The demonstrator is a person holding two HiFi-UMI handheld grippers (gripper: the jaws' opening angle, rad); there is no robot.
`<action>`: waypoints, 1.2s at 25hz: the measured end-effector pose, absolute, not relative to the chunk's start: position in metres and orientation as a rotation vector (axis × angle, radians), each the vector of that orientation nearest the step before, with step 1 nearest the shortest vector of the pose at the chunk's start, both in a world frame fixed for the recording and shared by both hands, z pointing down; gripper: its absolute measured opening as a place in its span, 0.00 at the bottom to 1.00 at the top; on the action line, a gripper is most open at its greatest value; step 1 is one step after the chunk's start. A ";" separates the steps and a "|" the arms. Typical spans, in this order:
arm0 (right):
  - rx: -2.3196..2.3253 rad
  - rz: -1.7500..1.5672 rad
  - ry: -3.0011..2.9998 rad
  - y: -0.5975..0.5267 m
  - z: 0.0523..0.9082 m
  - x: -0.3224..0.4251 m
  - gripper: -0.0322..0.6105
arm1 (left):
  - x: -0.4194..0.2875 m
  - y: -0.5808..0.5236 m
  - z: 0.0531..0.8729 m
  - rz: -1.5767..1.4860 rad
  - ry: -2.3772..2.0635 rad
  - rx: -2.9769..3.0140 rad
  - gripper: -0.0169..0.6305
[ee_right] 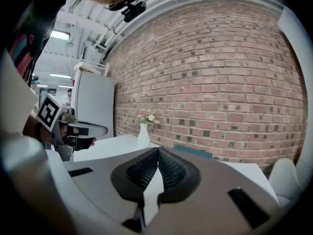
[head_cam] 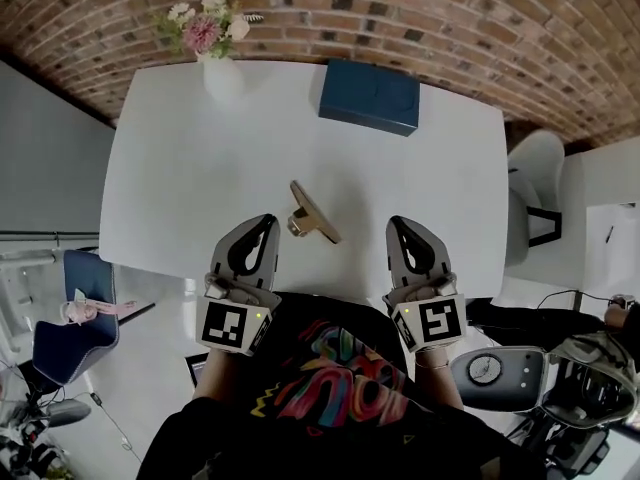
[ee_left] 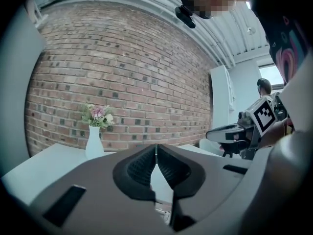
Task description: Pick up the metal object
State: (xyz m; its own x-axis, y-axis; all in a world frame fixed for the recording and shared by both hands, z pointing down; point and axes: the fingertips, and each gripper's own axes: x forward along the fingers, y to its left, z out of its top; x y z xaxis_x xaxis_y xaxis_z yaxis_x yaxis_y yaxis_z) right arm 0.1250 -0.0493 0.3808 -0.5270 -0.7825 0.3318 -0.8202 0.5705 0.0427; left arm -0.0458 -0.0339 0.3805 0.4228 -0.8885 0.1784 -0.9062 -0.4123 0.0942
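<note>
A brass-coloured metal object, a flat bar with a round knob at its near end, lies on the white table in the head view, between and just beyond my two grippers. My left gripper hovers at the near table edge, left of the object, its jaws shut with nothing between them. My right gripper hovers to the object's right, also shut and empty. In the left gripper view my left gripper has its tips touching, and the right gripper shows at the right. My right gripper is likewise closed tip to tip.
A dark blue box lies at the table's far side. A white vase of flowers stands at the far left, before a brick wall. A white chair stands at the table's right; a blue chair is at the lower left.
</note>
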 end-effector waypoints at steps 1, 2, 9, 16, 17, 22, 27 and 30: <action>1.308 0.164 -2.497 -0.049 0.380 0.125 0.08 | -0.046 -0.031 0.381 0.157 -1.596 2.489 0.07; 1.309 0.161 -2.499 -0.047 0.379 0.125 0.08 | -0.045 -0.029 0.381 0.162 -1.597 2.485 0.07; 1.361 0.178 -2.468 -0.040 0.374 0.129 0.08 | -0.044 -0.031 0.371 0.124 -1.571 2.513 0.08; 1.414 0.141 -2.510 -0.035 0.363 0.126 0.08 | -0.041 -0.029 0.374 0.118 -1.554 2.519 0.08; 1.410 0.138 -2.511 -0.033 0.365 0.125 0.08 | -0.043 -0.028 0.375 0.121 -1.552 2.513 0.08; 1.394 0.140 -2.512 -0.025 0.368 0.118 0.08 | -0.048 -0.020 0.383 0.155 -1.532 2.518 0.09; 1.394 0.153 -2.514 -0.023 0.371 0.116 0.08 | -0.045 -0.018 0.391 0.168 -1.469 2.528 0.36; 1.394 0.162 -2.516 -0.023 0.372 0.115 0.08 | -0.045 -0.018 0.393 0.186 -1.456 2.534 0.40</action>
State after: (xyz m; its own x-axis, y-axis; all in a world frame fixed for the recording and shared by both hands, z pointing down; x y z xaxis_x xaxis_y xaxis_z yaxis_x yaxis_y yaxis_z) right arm 0.1151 -0.0227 0.3720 -0.5058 -0.8165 0.2785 -0.8454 0.5334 0.0285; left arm -0.0447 -0.0184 0.3929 0.5031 -0.8374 0.2136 -0.8642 -0.4884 0.1207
